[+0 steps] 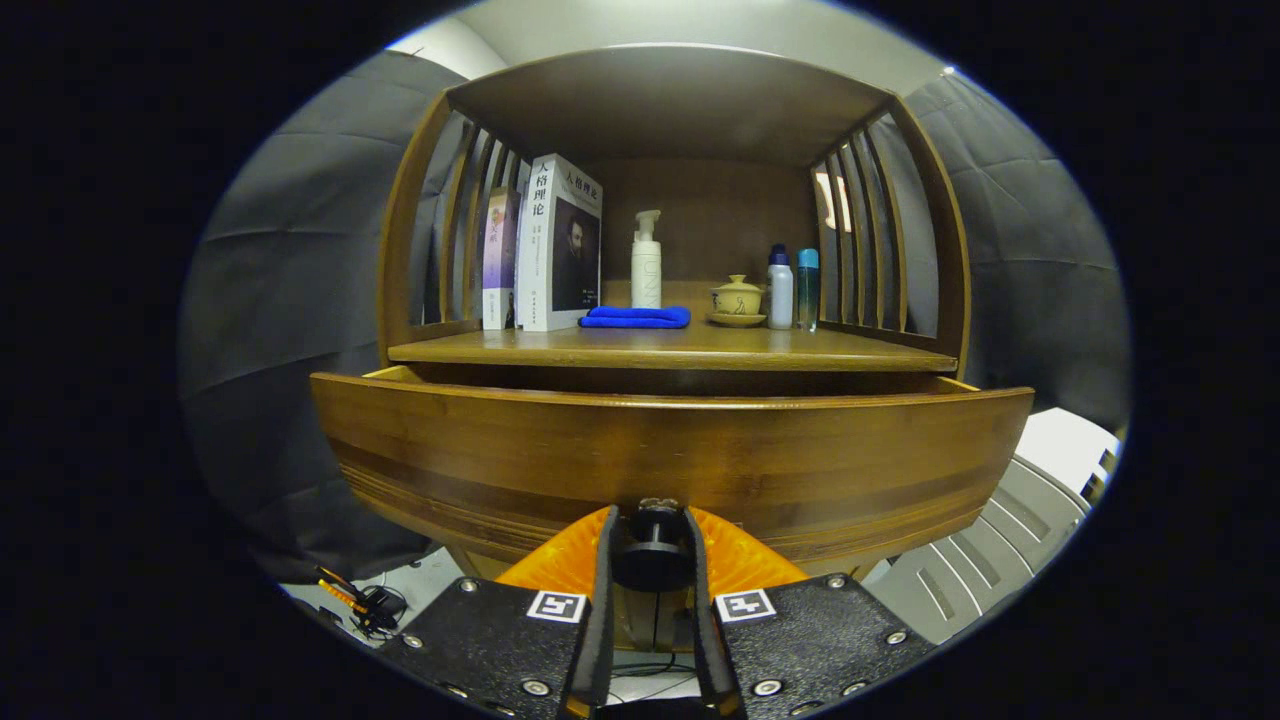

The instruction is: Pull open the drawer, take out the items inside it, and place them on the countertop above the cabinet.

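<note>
While shut, fingers (on knob)

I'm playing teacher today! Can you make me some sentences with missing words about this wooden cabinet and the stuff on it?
1. The fingers are closed on the drawer's dark ____.
2. The drawer is pulled ____ from the cabinet.
3. The folded cloth on the countertop is coloured ____.
4. Left of the cloth stand upright ____.

Missing words: knob; out; blue; books
</note>
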